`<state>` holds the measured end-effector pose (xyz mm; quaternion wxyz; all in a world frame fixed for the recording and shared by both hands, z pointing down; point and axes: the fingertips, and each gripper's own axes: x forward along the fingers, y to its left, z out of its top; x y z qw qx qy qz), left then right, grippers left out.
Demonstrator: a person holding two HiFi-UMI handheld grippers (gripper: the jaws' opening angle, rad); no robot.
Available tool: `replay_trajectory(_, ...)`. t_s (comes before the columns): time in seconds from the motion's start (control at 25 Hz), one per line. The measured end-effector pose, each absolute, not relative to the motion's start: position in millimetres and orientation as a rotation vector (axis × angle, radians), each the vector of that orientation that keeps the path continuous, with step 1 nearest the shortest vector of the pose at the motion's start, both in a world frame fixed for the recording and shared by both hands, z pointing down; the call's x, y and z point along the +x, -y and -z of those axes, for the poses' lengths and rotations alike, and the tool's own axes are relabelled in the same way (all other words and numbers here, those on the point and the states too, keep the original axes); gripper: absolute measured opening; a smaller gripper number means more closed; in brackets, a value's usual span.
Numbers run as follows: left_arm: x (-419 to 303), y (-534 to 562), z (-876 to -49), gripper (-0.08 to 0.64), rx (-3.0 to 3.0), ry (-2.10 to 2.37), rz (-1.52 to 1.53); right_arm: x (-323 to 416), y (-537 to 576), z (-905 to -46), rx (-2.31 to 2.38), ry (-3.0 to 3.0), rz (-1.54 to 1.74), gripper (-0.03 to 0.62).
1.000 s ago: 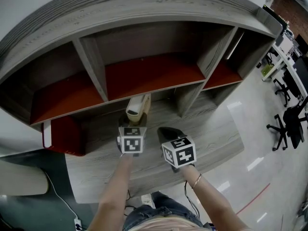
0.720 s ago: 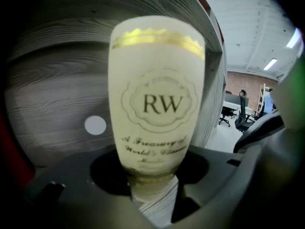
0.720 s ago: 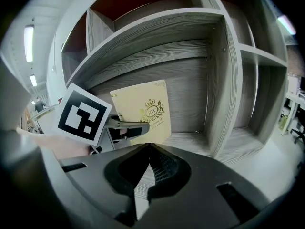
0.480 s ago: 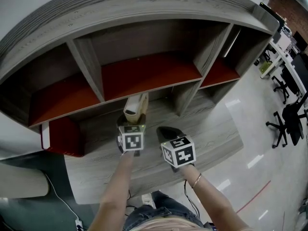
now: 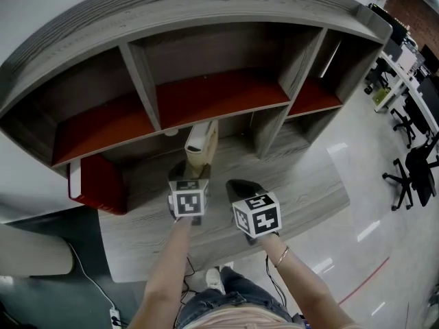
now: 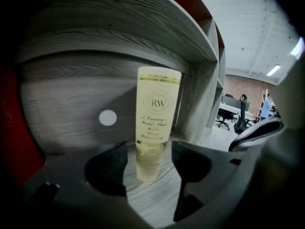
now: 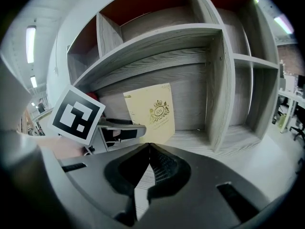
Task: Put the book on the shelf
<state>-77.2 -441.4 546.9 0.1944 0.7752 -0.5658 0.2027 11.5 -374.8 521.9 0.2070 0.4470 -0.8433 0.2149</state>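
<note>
The cream book [image 5: 200, 144] with a gold RW crest stands upright on the lower grey shelf board [image 5: 288, 177], its spine [image 6: 157, 113] facing my left gripper. My left gripper [image 5: 192, 171] is open. Its jaws have just been opening, and the foot of the book sits between them with a narrow gap on each side [image 6: 150, 168]. My right gripper [image 5: 237, 187] hovers just to the right, shut and empty [image 7: 149, 148]. In the right gripper view the book's cover [image 7: 151, 112] shows behind the left gripper's marker cube [image 7: 78, 114].
A red book [image 5: 96, 182] lies at the left end of the lower board. Upright grey dividers [image 5: 266, 130] split the shelf into bays with red backs [image 5: 219, 94]. A white round dot [image 6: 107, 118] marks the back panel. Office chairs [image 5: 411, 170] stand far right.
The left gripper has drawn back a little from the book, which stays standing on the shelf. The right gripper has kept its place.
</note>
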Motion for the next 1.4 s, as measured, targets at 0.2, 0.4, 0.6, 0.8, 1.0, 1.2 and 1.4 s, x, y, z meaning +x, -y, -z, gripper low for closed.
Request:
replay_trajectory(0.2,-84.6,418.3,-538.2,0.268,2.194,1.594,-0.530,6.9,357.0,-519.1,1.259,2.355,-0.608,0.009)
replay_trajectory(0.4,-84.2,392.2,-538.2,0.267,2.214,1.550,-0.538,1.1,339.4,-516.0,1.263,2.365,-0.609,0.009)
replay_trajectory(0.6,-80.0,367.5,-524.3,0.213,2.241,1.523,-0.450,-1.8,326.4,-508.3,1.293,2.381,-0.606,0.009)
replay_trajectory(0.8,-81.6,347.7,-513.6,0.086,2.257,1.509,-0.405,-4.6,314.2,-502.8,1.316,2.392,-0.610,0.009)
replay_trajectory(1.0,-89.4,329.2,-504.9,0.024,2.260,1.488,-0.368,-8.2,303.7,-498.0,1.332,2.409,-0.608,0.009)
replay_trajectory(1.2,-95.9,307.4,-493.3,0.012,2.290,1.459,-0.338,-12.4,294.5,-491.0,1.340,2.436,-0.604,0.009)
replay_trajectory(1.4,-104.0,288.4,-480.7,0.012,2.301,1.447,-0.311,-17.0,284.4,-481.4,1.342,2.472,-0.590,0.008)
